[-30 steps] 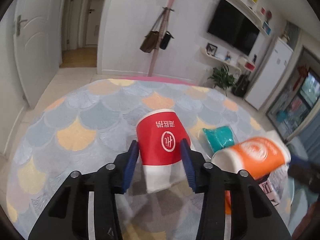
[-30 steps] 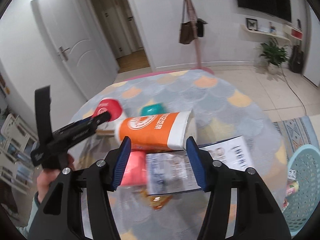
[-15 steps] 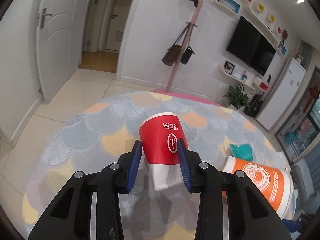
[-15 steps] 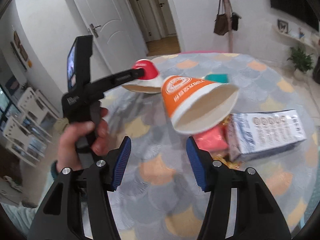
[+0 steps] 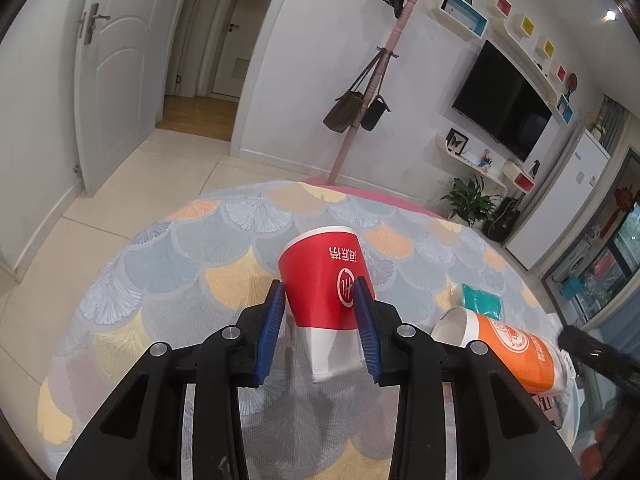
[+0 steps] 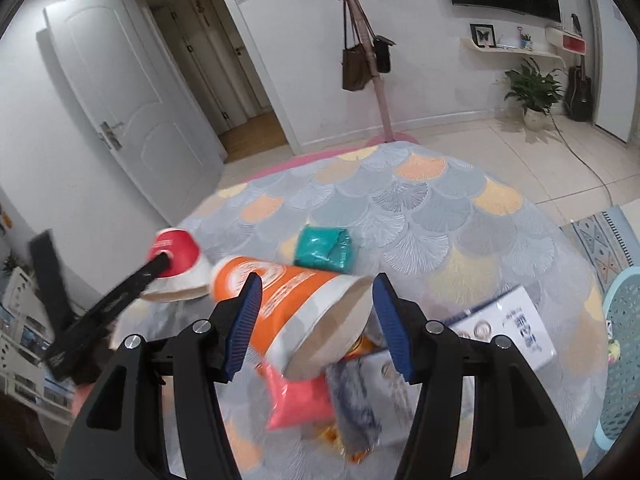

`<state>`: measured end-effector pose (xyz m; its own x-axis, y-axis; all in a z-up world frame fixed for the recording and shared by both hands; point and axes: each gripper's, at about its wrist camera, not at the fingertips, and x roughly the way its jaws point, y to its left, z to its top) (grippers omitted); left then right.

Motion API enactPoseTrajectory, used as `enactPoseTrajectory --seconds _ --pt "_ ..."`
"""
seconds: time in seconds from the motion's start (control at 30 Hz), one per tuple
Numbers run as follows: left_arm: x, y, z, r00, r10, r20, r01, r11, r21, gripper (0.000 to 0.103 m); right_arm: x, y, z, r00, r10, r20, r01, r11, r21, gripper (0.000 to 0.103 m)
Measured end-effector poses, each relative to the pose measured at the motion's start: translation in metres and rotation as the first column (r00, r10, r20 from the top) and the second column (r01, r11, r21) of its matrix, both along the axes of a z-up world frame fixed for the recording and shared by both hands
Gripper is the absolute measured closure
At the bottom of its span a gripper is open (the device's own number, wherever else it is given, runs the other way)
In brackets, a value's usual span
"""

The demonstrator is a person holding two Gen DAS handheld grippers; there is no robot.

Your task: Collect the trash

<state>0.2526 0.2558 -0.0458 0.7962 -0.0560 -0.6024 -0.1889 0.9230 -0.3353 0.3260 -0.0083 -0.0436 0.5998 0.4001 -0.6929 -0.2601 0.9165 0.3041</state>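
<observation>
Fingers of the left gripper [image 5: 320,324] pinch the red paper cup [image 5: 326,280] by its lower body, blue pads flat against both sides, rim tipped away and white base toward the handle; the jaws have just been closing a little on it, which reads to me as firming the hold so the cup can be carried without slipping. Fingers of the right gripper [image 6: 316,320] stand wider around the orange paper cup [image 6: 296,308], which lies slanted between them with its open mouth toward the camera; the left pad looks to touch its side, but whether the right pad bears on the rim I cannot tell, so I would call it cradled, not clearly clamped. Both cups hang above the round tabletop [image 6: 440,216] with its fan-patterned cloth, close beside each other. Beneath the orange cup sits the remaining rubbish: a pink packet [image 6: 298,400], a teal packet [image 6: 324,248] further back, a white printed carton [image 6: 508,332] and some blurred wrappers under them. A pale blue mesh basket [image 6: 620,320] stands on the floor off the tabletop's right edge, likely the destination. Nothing blocks that route, though the two cups are near enough to knock together.
</observation>
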Motion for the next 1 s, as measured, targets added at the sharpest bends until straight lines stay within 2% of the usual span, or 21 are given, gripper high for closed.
enactPoseTrajectory --seconds 0.13,0.43,0.57,0.67,0.77,0.83,0.9,1.0 --pt "0.0 -0.002 0.001 1.0 -0.006 0.004 0.006 1.0 -0.005 0.07 0.016 0.009 -0.021 0.998 -0.028 -0.053 0.024 0.997 -0.073 0.048" --pt "-0.001 0.0 0.001 1.0 -0.001 0.012 0.001 1.0 -0.014 0.07 -0.002 0.047 -0.019 0.988 0.138 -0.071 -0.142 0.988 -0.052 0.047" --pt "0.0 0.002 0.001 1.0 0.003 0.014 -0.002 1.0 -0.028 0.071 -0.032 0.049 -0.017 0.969 0.235 -0.081 -0.232 0.971 0.05 0.047" --pt "0.0 0.0 0.002 1.0 -0.004 0.018 0.004 1.0 -0.023 0.071 -0.05 0.044 -0.017 0.963 0.258 -0.076 -0.254 0.966 0.057 0.047" --pt "0.0 -0.001 0.001 1.0 -0.013 0.022 0.013 1.0 -0.018 0.071 -0.05 0.045 -0.014 0.965 0.257 -0.057 -0.256 0.966 0.027 0.047" --pt "-0.001 -0.001 0.001 1.0 -0.011 0.025 0.012 1.0 -0.015 0.071 -0.044 0.049 -0.012 0.967 0.247 -0.057 -0.246 0.969 0.017 0.05" --pt "-0.002 0.0 0.001 1.0 -0.006 0.027 0.007 1.0 -0.022 0.071 -0.037 0.055 -0.013 0.964 0.258 -0.058 -0.257 0.966 0.026 0.066" --pt "-0.002 0.002 0.002 0.999 0.003 0.036 -0.002 0.999 -0.034 0.072 -0.031 0.064 -0.019 0.958 0.279 -0.07 -0.278 0.96 0.02 0.075"
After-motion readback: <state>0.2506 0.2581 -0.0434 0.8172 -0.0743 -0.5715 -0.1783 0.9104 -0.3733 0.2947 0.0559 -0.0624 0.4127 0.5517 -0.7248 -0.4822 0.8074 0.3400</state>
